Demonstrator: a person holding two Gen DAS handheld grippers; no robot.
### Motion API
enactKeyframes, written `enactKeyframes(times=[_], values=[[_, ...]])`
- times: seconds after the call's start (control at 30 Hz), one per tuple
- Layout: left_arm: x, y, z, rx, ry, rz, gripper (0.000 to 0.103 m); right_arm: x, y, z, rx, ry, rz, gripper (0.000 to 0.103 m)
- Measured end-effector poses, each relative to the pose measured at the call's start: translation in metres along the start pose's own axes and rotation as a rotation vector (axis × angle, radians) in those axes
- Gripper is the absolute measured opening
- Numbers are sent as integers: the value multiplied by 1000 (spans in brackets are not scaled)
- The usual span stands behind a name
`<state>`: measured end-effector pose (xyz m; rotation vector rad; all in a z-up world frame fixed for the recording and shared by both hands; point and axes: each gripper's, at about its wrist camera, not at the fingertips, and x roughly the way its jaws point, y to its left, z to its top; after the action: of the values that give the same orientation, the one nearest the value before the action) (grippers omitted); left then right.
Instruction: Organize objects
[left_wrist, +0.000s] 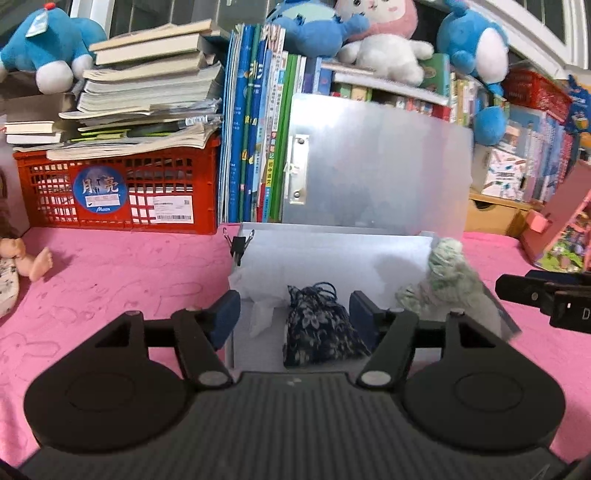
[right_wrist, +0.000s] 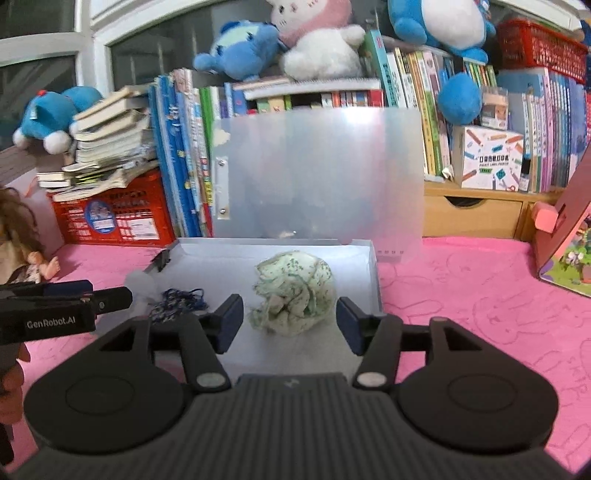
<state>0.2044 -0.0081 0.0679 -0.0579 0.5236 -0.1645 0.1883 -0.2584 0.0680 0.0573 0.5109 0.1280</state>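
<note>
A shallow white box (left_wrist: 332, 245) (right_wrist: 280, 245) lies on the pink cloth with its translucent lid (left_wrist: 376, 162) (right_wrist: 321, 173) standing open behind it. Inside lie a dark blue floral drawstring pouch (left_wrist: 317, 326) (right_wrist: 177, 304), a white crumpled tissue (left_wrist: 258, 295) (right_wrist: 142, 282) and a pale green crumpled cloth (left_wrist: 447, 280) (right_wrist: 293, 293). My left gripper (left_wrist: 294, 314) is open, its fingers on either side of the pouch. My right gripper (right_wrist: 290, 319) is open, its fingers on either side of the green cloth. Neither holds anything.
A black binder clip (left_wrist: 238, 243) (right_wrist: 160, 260) sits at the box's back left corner. A red crate (left_wrist: 118, 192) with stacked books, upright books (left_wrist: 255, 129), plush toys (left_wrist: 380, 48), a doll (left_wrist: 14, 258) and a pink cardboard house (right_wrist: 565, 243) surround the box.
</note>
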Motion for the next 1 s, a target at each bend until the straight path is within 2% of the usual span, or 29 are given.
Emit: enactKeyframes(times=[0.37, 0.7, 1.0], values=[[-87, 1, -44, 27, -34, -99, 75, -71, 8, -47, -104, -44, 56, 75], [-141, 1, -68, 51, -48, -169, 76, -110, 4, -76, -147, -2, 88, 77], [-173, 2, -75, 122, -64, -230, 76, -134, -8, -89, -147, 35, 101, 77]])
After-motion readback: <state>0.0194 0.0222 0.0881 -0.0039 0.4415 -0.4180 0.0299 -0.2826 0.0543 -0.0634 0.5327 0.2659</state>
